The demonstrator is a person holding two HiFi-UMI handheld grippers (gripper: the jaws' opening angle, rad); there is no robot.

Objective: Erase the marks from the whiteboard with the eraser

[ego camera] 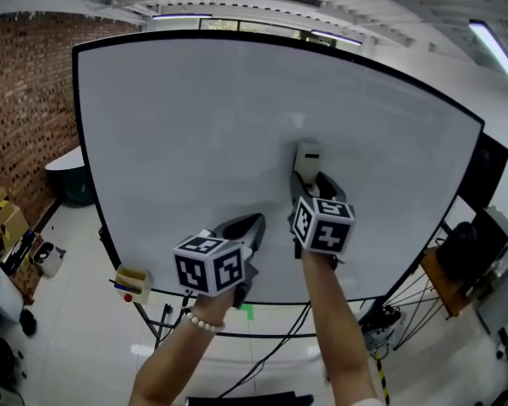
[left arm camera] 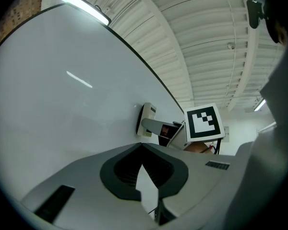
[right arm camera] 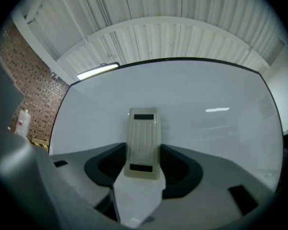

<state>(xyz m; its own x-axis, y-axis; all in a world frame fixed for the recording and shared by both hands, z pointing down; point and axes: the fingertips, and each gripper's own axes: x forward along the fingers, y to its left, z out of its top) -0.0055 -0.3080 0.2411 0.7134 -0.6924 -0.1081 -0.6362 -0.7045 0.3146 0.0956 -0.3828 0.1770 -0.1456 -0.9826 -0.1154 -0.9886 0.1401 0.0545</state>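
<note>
My left gripper (ego camera: pixel 247 227), closed and empty, hangs by the whiteboard's (ego camera: pixel 186 117) lower middle. My right gripper (ego camera: pixel 310 178) clamps the eraser (ego camera: pixel 308 156) flat against the whiteboard's centre. No marks show, so wiping looks done; next, lift away cleanly.

Whiteboard (ego camera: pixel 195 125): smooth, glossy face, with ceiling lights (ego camera: pixel 491 45) mirrored in it. Eraser (right arm camera: pixel 143 140): cream plastic, ribbed back, dull sheen. Left gripper (left arm camera: pixel 141 144) and right gripper (right arm camera: pixel 143 150): matt grey plastic shells — darker matt linings inside the jaws. Brick wall (ego camera: pixel 25 100): rough, matt. Floor (ego camera: pixel 85 345): pale tiles, polished, reflective.
</note>
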